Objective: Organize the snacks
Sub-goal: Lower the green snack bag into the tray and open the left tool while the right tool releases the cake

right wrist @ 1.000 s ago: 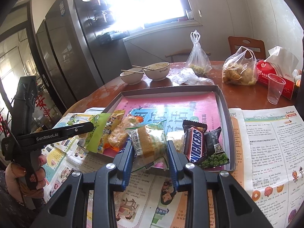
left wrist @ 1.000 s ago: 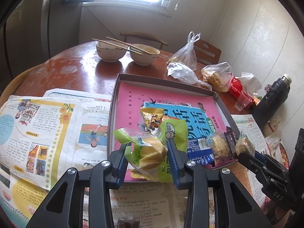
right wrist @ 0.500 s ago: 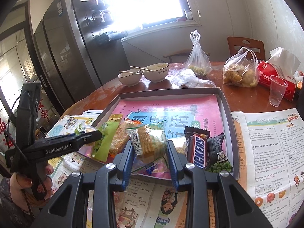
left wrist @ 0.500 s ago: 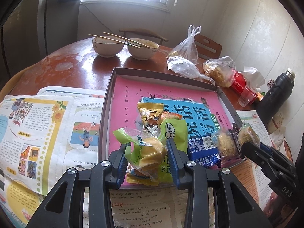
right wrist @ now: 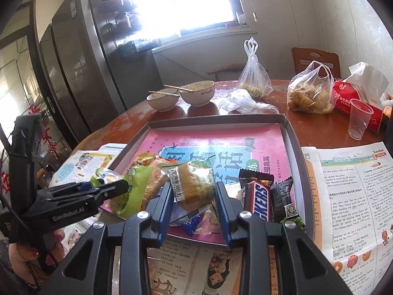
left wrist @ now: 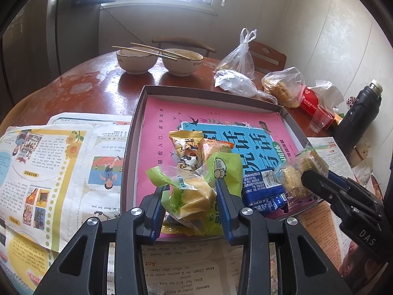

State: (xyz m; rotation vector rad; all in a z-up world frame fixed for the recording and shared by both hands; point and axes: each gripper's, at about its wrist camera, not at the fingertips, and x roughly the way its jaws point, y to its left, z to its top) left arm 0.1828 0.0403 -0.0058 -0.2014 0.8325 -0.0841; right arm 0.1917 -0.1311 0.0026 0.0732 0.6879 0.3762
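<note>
Both jaws clamped on soft packets above the near end of the tray (left wrist: 137, 113): left gripper (left wrist: 191, 196) narrowed onto a green-wrapped yellow cake (left wrist: 194, 198), right gripper (right wrist: 194, 196) narrowed onto a clear-wrapped waffle snack (right wrist: 194, 184). Rest of the snacks heaped at the tray's near edge on the pink book cover (left wrist: 159, 132): orange packets (left wrist: 186, 145), a green milk packet (left wrist: 227, 169), a blue wrapper (left wrist: 264, 191), a Snickers bar (right wrist: 259, 200), a dark packet with green peas (right wrist: 285, 204). Main risk, probably: slippery film wrappers sliding out of the pads, since each grip seems to bear on puffed air and soft cake rather than anything firm; too hard a squeeze, and crushed cake or a burst seal instead. Second risk: collision, with the two grippers close side by side over the same crowded corner. Third: a release onto the sloping heap near the rim, and a packet tumbling over the low wall onto the newspaper (left wrist: 61, 159) or off the desk (left wrist: 98, 86) edge. Also likely: neighbouring wrappers snagged and dragged along, the blue wrapper lying right under the waffle snack. Farther hazards well apart and unlikely to matter here: bowls with chopsticks (left wrist: 159, 60), plastic cup (right wrist: 359, 118), flask (left wrist: 356, 115).
</note>
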